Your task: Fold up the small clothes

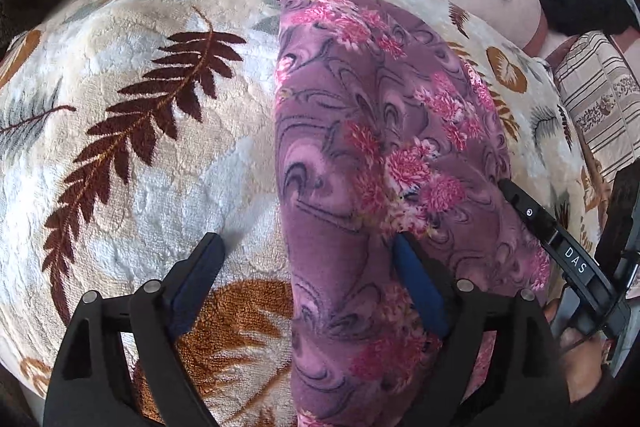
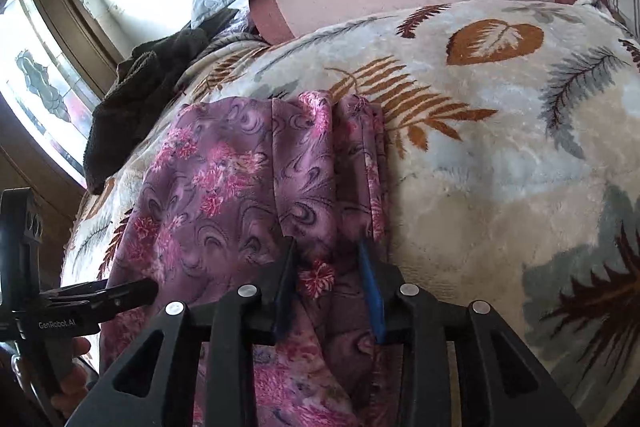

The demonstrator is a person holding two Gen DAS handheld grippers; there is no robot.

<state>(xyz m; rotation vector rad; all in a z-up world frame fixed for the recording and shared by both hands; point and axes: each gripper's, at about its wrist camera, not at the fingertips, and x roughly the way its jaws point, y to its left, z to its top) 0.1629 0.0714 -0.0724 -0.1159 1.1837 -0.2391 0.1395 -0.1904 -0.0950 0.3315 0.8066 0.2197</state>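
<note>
Leaf-patterned blanket (image 1: pixel 132 155) covers the bed, and on it lies a purple flowered cloth (image 1: pixel 360 131), folded long, with a dark towel (image 2: pixel 132 99) beyond the cloth's far end. Left gripper (image 1: pixel 308 247) stands released over the cloth's near left edge, one finger on the blanket. Right gripper (image 2: pixel 328 251) is half closed with a loose fold of the cloth between its fingers; I cannot tell if it pinches.

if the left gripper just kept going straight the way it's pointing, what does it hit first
Most likely the left edge of the purple floral cloth, where it meets the leaf-print blanket. The left gripper is open and angled down, one finger over the blanket, the other over the cloth. Depth is hard to judge here.
</note>
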